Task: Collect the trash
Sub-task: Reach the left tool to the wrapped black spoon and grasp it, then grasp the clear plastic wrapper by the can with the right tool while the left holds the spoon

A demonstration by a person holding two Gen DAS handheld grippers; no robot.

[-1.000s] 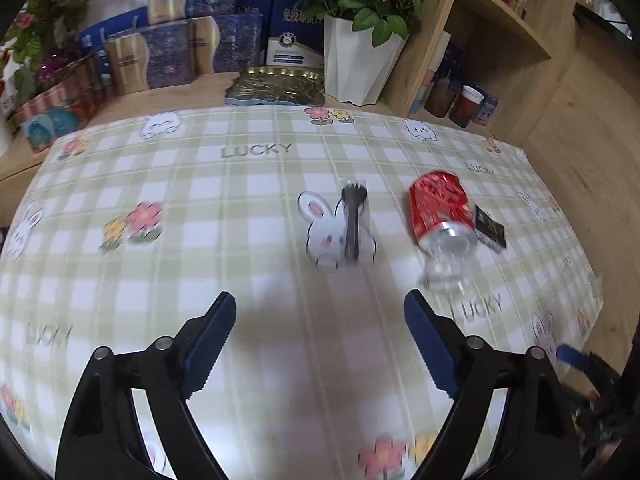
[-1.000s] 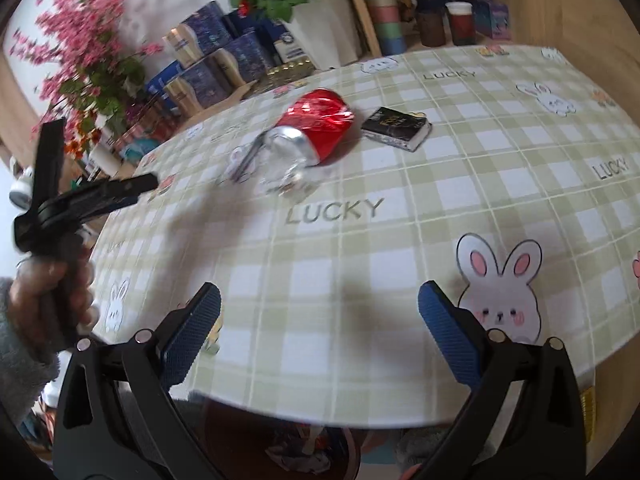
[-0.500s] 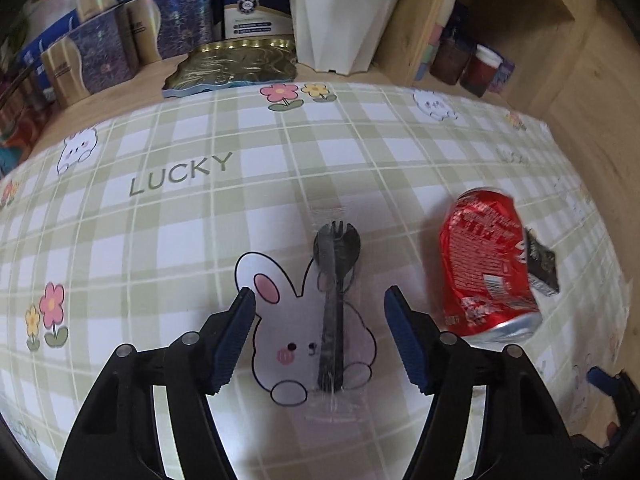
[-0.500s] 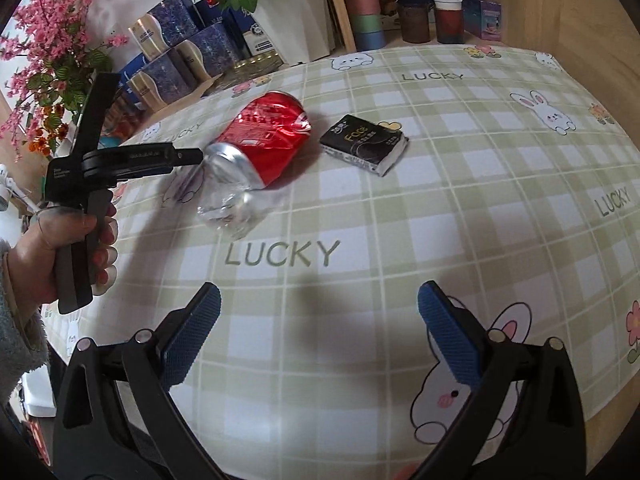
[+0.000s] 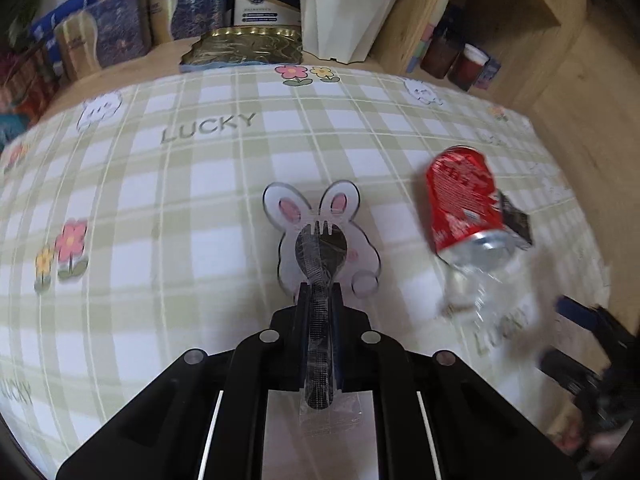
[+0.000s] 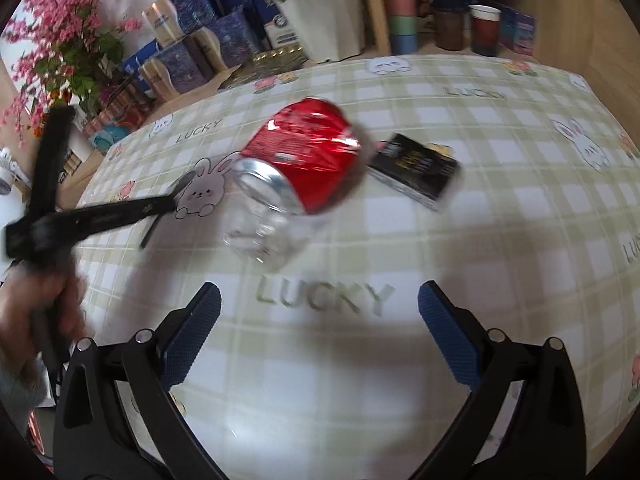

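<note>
A black plastic spork (image 5: 320, 246) in a clear wrapper lies over a bunny print on the checked tablecloth (image 5: 200, 208). My left gripper (image 5: 320, 294) is closing down on its handle, and both pads press on it. To the right lies a dented red can (image 5: 460, 200), with a crumpled clear plastic cup (image 5: 480, 296) at its open end and a black packet (image 5: 516, 222) behind it. In the right wrist view my right gripper (image 6: 320, 314) stands open with nothing between its fingers, just short of the clear cup (image 6: 264, 236) and the red can (image 6: 304, 160).
A white flower pot (image 5: 344, 12), blue boxes (image 5: 120, 32) and a gold tray (image 5: 244, 46) line the far edge. Cups (image 6: 484, 28) stand on a wooden shelf at the back right. The black packet (image 6: 416, 168) lies right of the can. A hand (image 6: 36, 320) holds the left gripper.
My left gripper came down over the spork and shut on its handle. My right gripper moved in toward the can and clear cup, staying open.
</note>
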